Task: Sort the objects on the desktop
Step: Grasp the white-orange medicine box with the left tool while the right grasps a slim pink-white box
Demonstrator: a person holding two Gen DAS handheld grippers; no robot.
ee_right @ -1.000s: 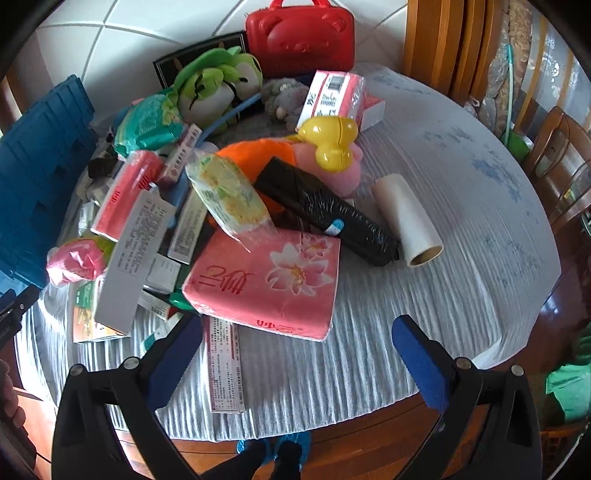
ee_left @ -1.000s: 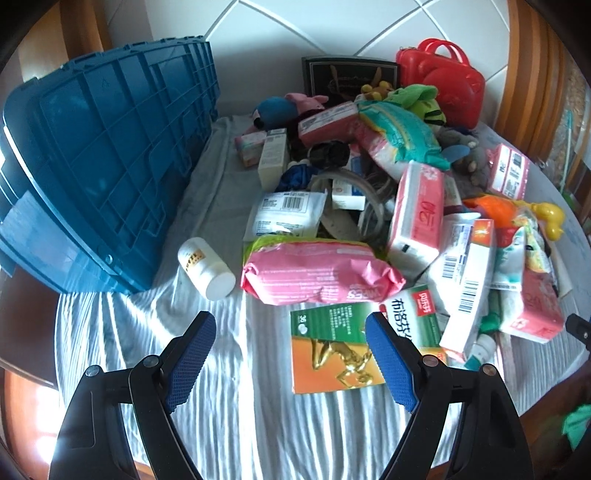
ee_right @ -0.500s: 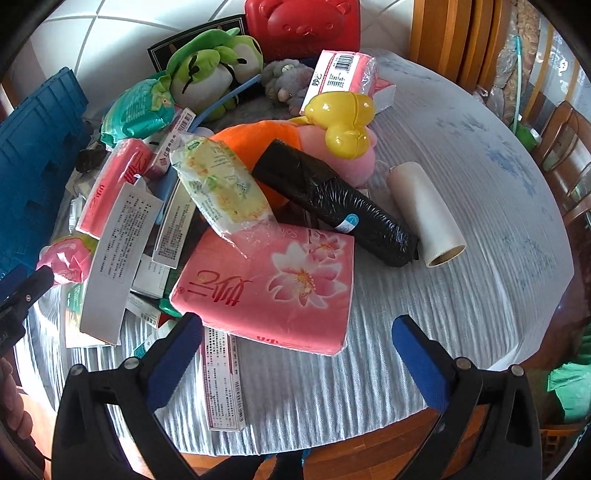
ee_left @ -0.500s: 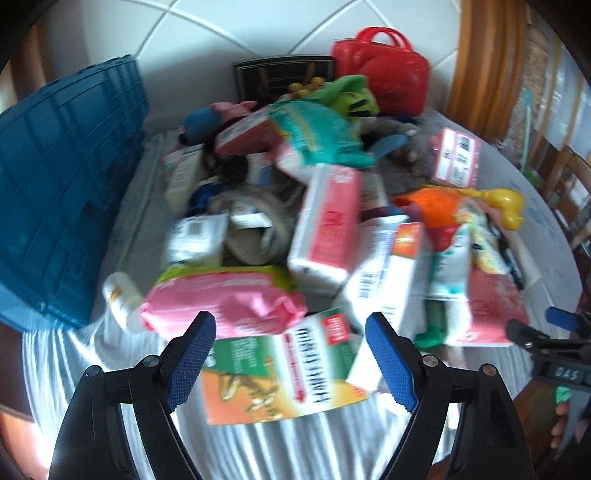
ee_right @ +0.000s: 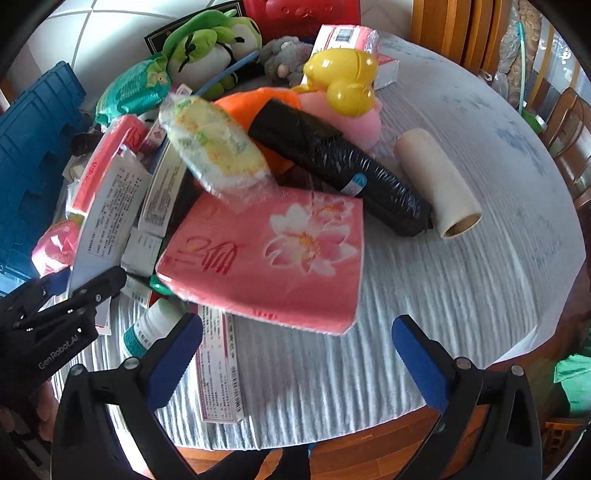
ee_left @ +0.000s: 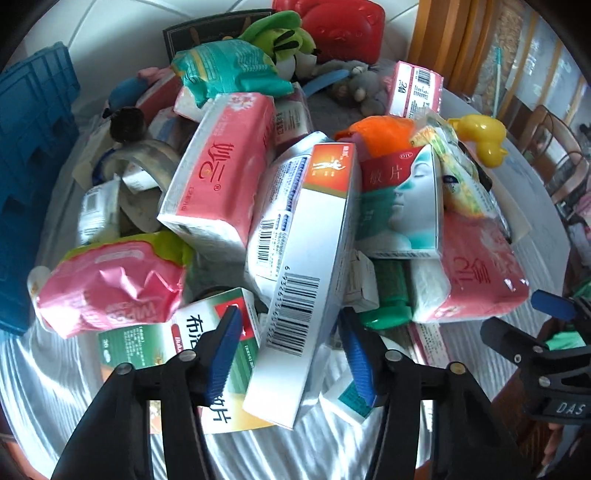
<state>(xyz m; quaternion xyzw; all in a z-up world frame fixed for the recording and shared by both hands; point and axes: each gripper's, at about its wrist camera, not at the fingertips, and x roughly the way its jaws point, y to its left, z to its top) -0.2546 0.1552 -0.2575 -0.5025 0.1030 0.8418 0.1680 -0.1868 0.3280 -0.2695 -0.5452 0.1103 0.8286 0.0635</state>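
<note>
A pile of packets, boxes and toys lies on a round table with a grey cloth (ee_right: pixel 461 280). My left gripper (ee_left: pixel 291 343) is open, its jaws either side of the lower end of a long silver box with an orange top and barcode (ee_left: pixel 306 266); whether the pads touch it I cannot tell. The box also shows in the right wrist view (ee_right: pixel 107 221). My right gripper (ee_right: pixel 295 354) is open and empty, just in front of a pink flowered tissue pack (ee_right: pixel 269 254).
A blue crate (ee_left: pixel 26 155) stands at the left. Pink wipes (ee_left: pixel 107 284), a green and white medicine box (ee_left: pixel 207 339), a black wrapped roll (ee_right: pixel 340 162), a cardboard tube (ee_right: pixel 439 181), a yellow duck (ee_right: pixel 343 81) and a red case (ee_left: pixel 332 22) surround them. Wooden chairs (ee_right: pixel 565 125) stand at the right.
My left gripper has moved right and forward into the pile, and its jaws have narrowed around the silver box. My right gripper has edged closer to the pink tissue pack.
</note>
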